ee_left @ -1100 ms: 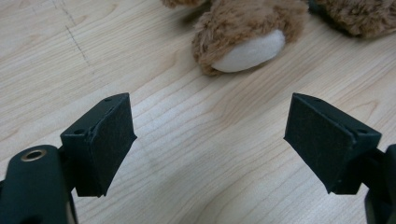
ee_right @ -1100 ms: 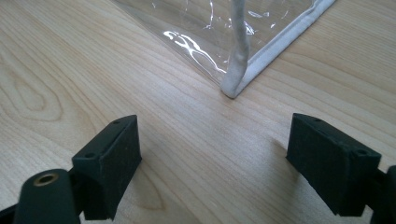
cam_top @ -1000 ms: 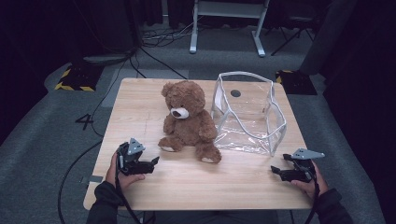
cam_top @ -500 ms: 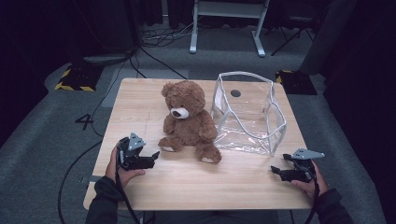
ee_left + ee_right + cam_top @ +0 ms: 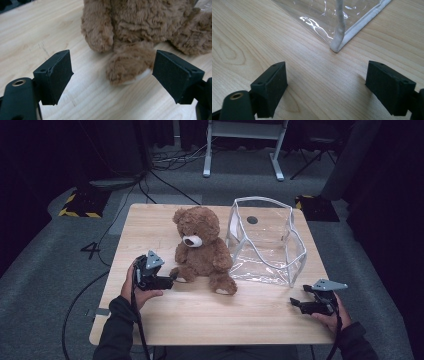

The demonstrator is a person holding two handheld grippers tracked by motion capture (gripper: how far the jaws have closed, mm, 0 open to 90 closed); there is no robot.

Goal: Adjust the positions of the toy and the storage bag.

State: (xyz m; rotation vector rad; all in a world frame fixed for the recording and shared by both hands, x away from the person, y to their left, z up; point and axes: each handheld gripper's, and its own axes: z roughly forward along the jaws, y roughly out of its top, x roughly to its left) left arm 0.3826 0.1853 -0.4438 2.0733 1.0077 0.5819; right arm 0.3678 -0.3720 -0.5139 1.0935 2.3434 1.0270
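A brown teddy bear [image 5: 201, 247] sits upright in the middle of the wooden table [image 5: 165, 312]. To its right stands a clear plastic bag [image 5: 265, 242] with white piping, its top open. My left gripper [image 5: 169, 281] is open at the bear's near left foot; in the left gripper view that foot [image 5: 130, 66] lies between the two spread jaws, untouched. My right gripper [image 5: 296, 303] is open low over the table, just short of the bag's front right corner [image 5: 336, 47], with bare wood between its jaws.
Grey carpet surrounds the table, with black cables [image 5: 165, 182] and a white stand's legs [image 5: 242, 150] behind it. A yellow-black striped block [image 5: 80, 205] lies on the floor at the back left. Bare wood runs along the table's near edge.
My left gripper has moved right and forward toward the bear's foot. The right gripper, the bear and the bag have stayed in place.
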